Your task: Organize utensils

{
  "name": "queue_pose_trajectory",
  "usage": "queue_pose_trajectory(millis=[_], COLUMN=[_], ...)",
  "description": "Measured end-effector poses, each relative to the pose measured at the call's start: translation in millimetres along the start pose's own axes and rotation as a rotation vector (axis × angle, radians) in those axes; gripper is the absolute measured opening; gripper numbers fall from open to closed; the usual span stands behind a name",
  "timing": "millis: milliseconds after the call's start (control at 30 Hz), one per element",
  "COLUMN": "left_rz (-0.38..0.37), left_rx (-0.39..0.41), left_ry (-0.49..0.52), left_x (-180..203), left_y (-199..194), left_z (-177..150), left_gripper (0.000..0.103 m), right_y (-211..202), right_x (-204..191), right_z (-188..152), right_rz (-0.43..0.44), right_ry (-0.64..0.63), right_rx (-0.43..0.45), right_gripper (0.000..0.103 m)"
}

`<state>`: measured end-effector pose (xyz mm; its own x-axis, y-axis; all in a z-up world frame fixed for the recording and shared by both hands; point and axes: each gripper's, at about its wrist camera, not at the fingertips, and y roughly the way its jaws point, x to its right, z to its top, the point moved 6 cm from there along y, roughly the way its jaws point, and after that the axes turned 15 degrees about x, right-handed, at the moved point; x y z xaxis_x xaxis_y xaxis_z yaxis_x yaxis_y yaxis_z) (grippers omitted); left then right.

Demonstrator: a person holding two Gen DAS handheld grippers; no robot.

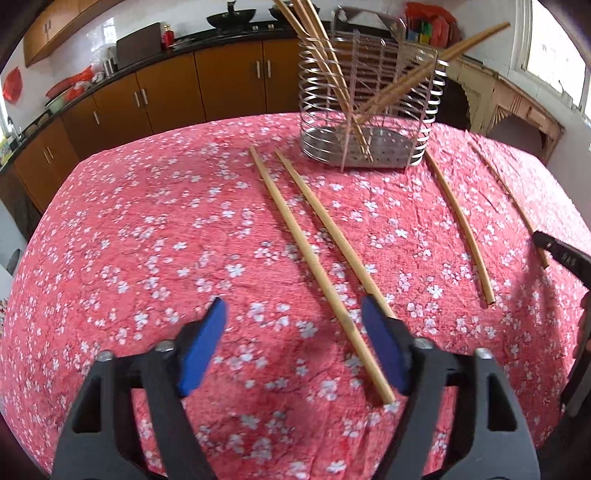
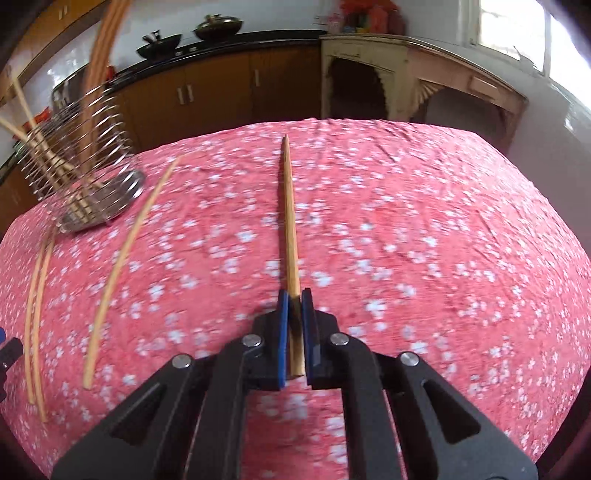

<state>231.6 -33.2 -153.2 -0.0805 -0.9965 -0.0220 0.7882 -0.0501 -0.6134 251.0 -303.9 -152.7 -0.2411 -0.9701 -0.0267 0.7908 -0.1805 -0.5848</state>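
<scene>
While right claw (image 2: 294, 299) pinches slim wooden chopstick (image 2: 289, 221) | wire holder (image 1: 369, 110) steel

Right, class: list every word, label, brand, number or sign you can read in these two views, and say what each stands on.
None can be read.
Embossed marks on the right gripper, seen in the left view: too small and blurred.
Colourful packages on the far counter: print too blurred.
Wire utensil holder, chopsticks, floral tablecloth: no text.
</scene>
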Motion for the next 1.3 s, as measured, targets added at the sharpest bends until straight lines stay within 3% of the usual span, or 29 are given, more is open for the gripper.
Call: queue_pose_trajectory(millis=[133, 200, 267, 567, 667, 767, 800, 833, 867, 900, 933, 967, 1133, 1300], left_rz=[0.013, 0.017, 0.019, 0.155, 0.156, 0.11, 0.085, 0.071, 0.061, 0.058, 0.063, 0.067, 0.049, 0.067], left_rx=[-0.015, -0.012, -0.017, -0.02, -0.015, -0.004, 0.01, 0.023, 0.035, 0.05, 0.065, 0.082, 0.07, 0.031], left_ry=[0.025, 0.042, 0.038, 0.001, -0.008, -0.033, -0.051, -0.05, -0.041, -0.026, -0.011, 0.006, 0.088, 0.109], left_x=[10.2, 12.3, 9.7, -65.7, -80.6, -85.0, -86.3, -87.0, -88.0, -89.4, -88.8, -88.5, -85.5, -87.3], left_y=[10.1, 11.4, 13.6, 44.8, 51.3, 52.4, 47.3, 41.7, 36.4, 28.9, 22.9, 17.1, 5.3, 17.8], left_z=[-0.2, 2.0, 4.4, 28.7, 31.8, 33.8, 33.1, 33.1, 32.0, 30.0, 28.6, 27.2, 14.3, 3.7], left_gripper=[0.043, 0.022, 0.014, 0.011, 0.011, 0.011, 0.012, 0.014, 0.026, 0.05, 0.061, 0.072, 0.078, 0.079], right_y=[-0.3, 1.2, 0.4, 17.2, 21.5, 22.5, 20.1, 15.3, 10.7, 5.4, 1.5, -2.4, -5.7, -7.2], right_x=[5.5, 5.9, 10.6, 8.9, 6.8, 4.7, 3.6, 3.0, 3.1, 4.4, 5.1, 7.9, 20.1, 18.3], right_z=[-0.6, 0.2, 1.3, 14.6, 18.0, 20.4, 20.1, 20.4, 21.0, 21.8, 21.8, 22.0, 15.0, 10.1], right_rz=[0.005, 0.005, 0.009, 0.003, 0.005, 0.036, 0.038, 0.035, 0.039, 0.039, 0.031, 0.025, 0.015, 0.025], right_ry=[0.008, 0.004, 0.005, 0.018, 0.018, 0.006, 0.001, -0.004, -0.002, 0.005, 0.012, 0.024, 0.058, 0.05], right_rx=[0.0, 0.0, 0.0, 0.001, 0.0, 0.004, 0.011, 0.026, 0.041, 0.058, 0.071, 0.082, 0.066, 0.048], right_gripper=[0.008, 0.008, 0.008, 0.008, 0.008, 0.008, 0.01, 0.02, 0.027, 0.047, 0.057, 0.057, 0.07, 0.069])
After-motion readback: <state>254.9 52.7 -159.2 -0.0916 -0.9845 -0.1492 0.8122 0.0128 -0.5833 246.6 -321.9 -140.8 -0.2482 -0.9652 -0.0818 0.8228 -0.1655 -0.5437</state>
